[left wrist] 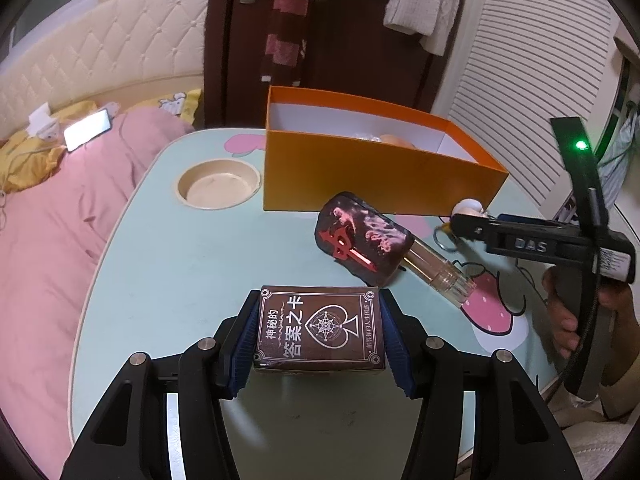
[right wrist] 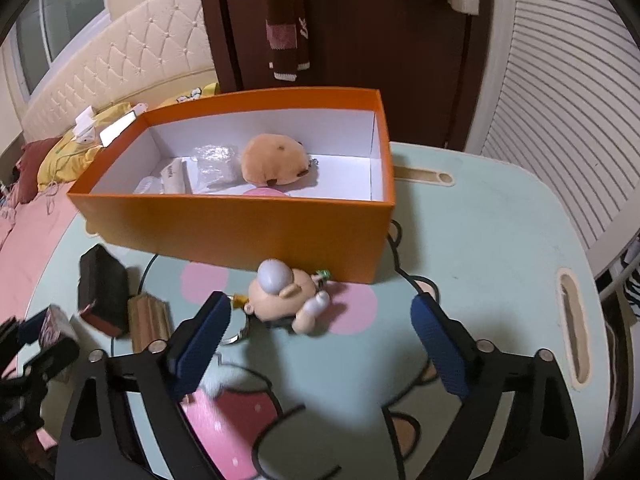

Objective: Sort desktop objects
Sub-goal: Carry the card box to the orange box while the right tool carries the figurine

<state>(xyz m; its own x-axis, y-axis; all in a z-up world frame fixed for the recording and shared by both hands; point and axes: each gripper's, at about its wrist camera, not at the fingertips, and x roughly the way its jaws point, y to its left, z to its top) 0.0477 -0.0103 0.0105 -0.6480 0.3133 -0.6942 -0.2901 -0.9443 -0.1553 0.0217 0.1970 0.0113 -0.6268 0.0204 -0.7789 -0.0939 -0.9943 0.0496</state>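
Note:
My left gripper (left wrist: 318,330) is shut on a brown card box (left wrist: 320,328) and holds it over the mint table (left wrist: 168,264). A dark case with a red emblem (left wrist: 362,238) lies beyond it, resting on a clear tube (left wrist: 444,268). The orange box (left wrist: 376,172) stands behind. My right gripper (right wrist: 320,324) is open, its blue pads either side of a small figurine keychain (right wrist: 290,296) lying in front of the orange box (right wrist: 240,224). Inside the box lie a tan plush (right wrist: 276,160) and wrapped packets (right wrist: 214,162). The right gripper also shows in the left wrist view (left wrist: 464,222).
A round cup recess (left wrist: 218,184) sits in the table's left part. Slots (right wrist: 574,328) are cut near the right edge. The dark case (right wrist: 102,288) and the tube (right wrist: 148,320) lie at the left. A pink bed (left wrist: 48,216) borders the table's left.

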